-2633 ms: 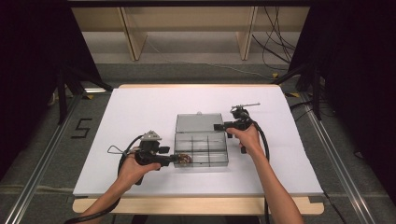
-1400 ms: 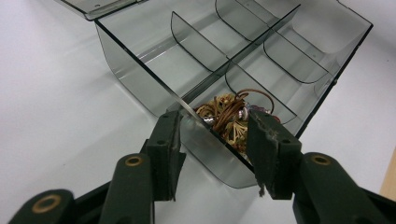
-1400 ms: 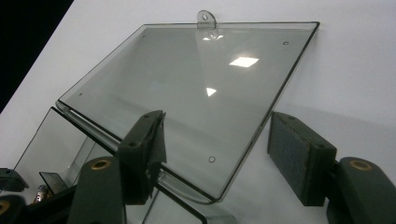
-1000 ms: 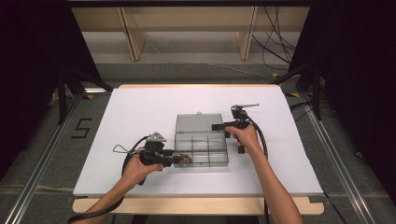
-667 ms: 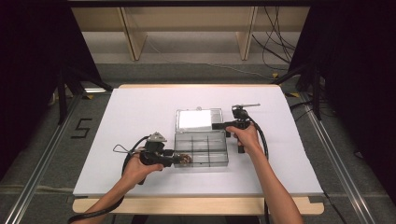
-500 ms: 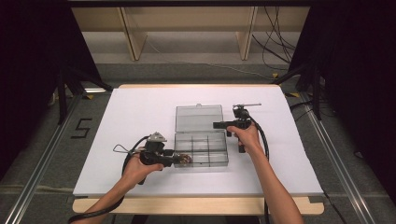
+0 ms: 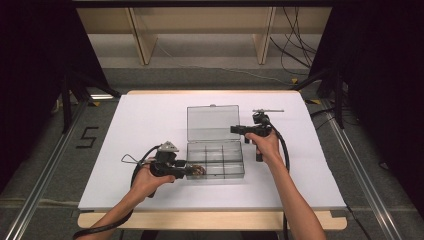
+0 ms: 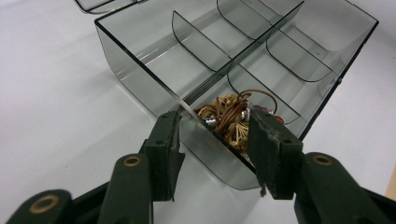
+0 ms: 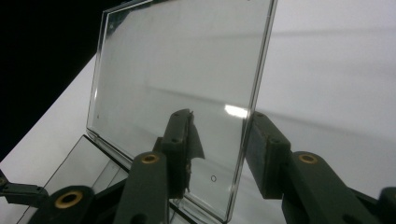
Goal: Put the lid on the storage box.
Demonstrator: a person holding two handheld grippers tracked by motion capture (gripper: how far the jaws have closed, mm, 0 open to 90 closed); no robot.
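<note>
A clear plastic box (image 7: 216, 159) with dividers sits mid-table on the white table (image 7: 145, 120), its lid (image 7: 212, 122) swung open toward the far side. The left gripper (image 7: 199, 171) clamps the box's near-left corner wall, one jaw outside, one inside beside a tangle of brown cord and beads (image 8: 231, 119) (lying in that corner compartment). The right gripper (image 7: 234, 129) straddles the lid's right edge; its jaws have just been closing, though whether they press it yet I cannot tell.

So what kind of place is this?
Probably a lab recording station: a white-topped table on a dark floor, black curtains at both sides, metal floor rails, loose black cables.
</note>
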